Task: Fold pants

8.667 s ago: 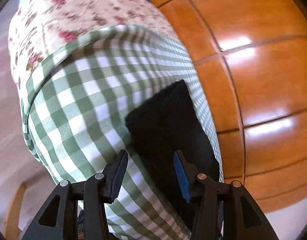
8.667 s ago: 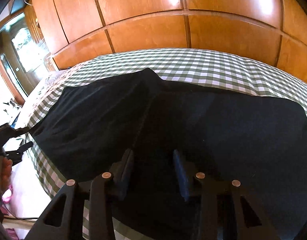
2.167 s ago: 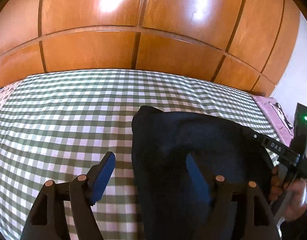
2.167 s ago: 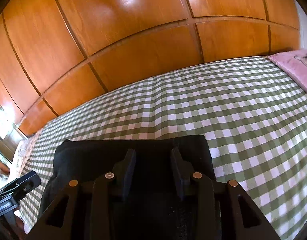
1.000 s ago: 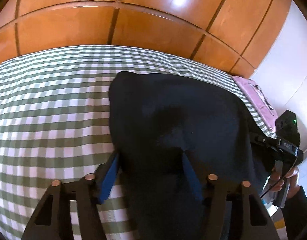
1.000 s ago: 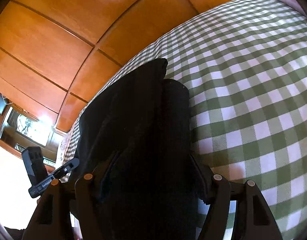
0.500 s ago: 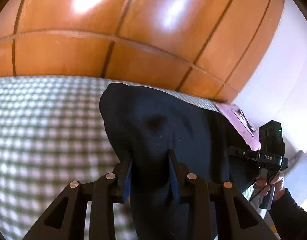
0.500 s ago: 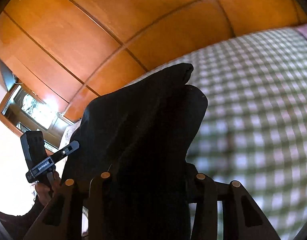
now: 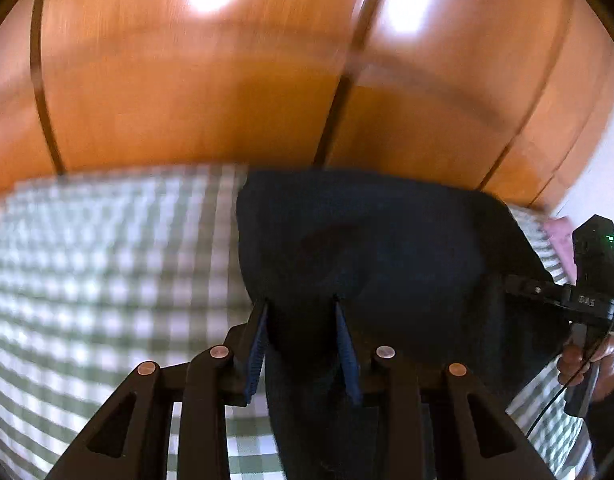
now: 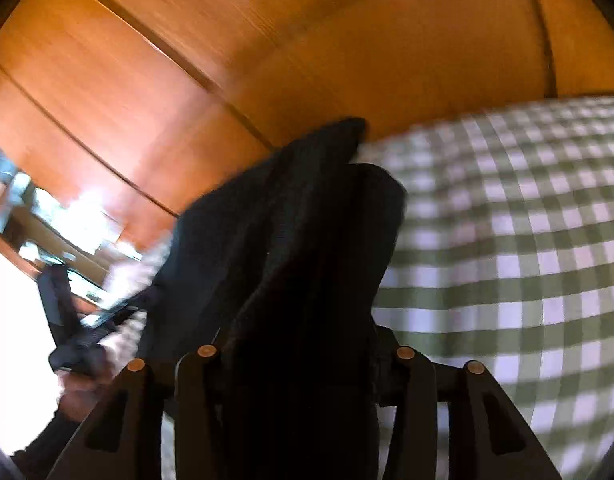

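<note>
Left wrist view: pants (image 9: 387, 248) bunched between left gripper (image 9: 301, 344) pads, jaws easing open, cloth pinched. The folded bundle spans between both grippers above the checked bedspread (image 9: 107, 260). Right gripper (image 10: 303, 360) also grips the pants, fingers buried, jaws opening. Both hands equally near.

Dark pants (image 9: 387, 248) – perhaps navy, green-white checked bedspread (image 9: 107, 248), orange wood panels (image 9: 187, 100)
</note>
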Available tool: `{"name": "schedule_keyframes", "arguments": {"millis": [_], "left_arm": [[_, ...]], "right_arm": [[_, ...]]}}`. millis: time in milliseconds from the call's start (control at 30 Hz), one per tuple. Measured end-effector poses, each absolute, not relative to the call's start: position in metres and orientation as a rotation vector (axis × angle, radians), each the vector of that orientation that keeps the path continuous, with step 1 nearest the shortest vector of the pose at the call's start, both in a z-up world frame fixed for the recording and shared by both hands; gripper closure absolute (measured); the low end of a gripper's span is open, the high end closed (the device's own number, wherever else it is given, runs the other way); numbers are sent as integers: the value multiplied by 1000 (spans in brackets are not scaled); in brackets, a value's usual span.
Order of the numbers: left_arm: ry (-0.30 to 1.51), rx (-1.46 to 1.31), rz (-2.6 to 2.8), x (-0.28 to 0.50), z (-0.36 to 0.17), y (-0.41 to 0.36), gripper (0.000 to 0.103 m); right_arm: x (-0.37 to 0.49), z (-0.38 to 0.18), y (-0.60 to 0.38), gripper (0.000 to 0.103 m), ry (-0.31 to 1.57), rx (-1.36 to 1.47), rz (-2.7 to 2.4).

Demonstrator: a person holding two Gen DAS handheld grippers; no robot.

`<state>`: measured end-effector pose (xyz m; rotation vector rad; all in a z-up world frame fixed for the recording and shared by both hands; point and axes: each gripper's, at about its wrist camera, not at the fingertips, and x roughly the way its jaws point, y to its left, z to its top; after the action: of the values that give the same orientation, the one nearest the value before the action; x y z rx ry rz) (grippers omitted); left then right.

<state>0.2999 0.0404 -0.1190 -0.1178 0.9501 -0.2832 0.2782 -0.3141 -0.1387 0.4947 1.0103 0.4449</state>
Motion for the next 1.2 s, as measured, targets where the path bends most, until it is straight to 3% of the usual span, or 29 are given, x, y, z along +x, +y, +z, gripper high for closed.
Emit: {"name": "schedule_keyframes", "arguments": {"millis": [33,167,233,300,500,700,1200], "left_arm": [[920,-96,-276,296,-127,38,65],[879,-104,-245,288,-129,38,63],[876,-83,-204,286,-127,37,48],[870,-73,-171,285,-124,38,45],[828,-66,-53,269,-109,33,45],[781,-81,-10,247,-90,32,45],[715,-99,27,183,-58,22,44]], "right_arm": [[282,-157,-318,44,1025,540,450],[274,-159,-322,45,959,534,484],[276,-158,-322,44,967,544,484],[279,-159,-320,44,967,543,476],[280,-161,-321,41,968,584,444],[274,-148,-317,28,985,534,347],[216,-89,-304,28,845,243,34]]}}
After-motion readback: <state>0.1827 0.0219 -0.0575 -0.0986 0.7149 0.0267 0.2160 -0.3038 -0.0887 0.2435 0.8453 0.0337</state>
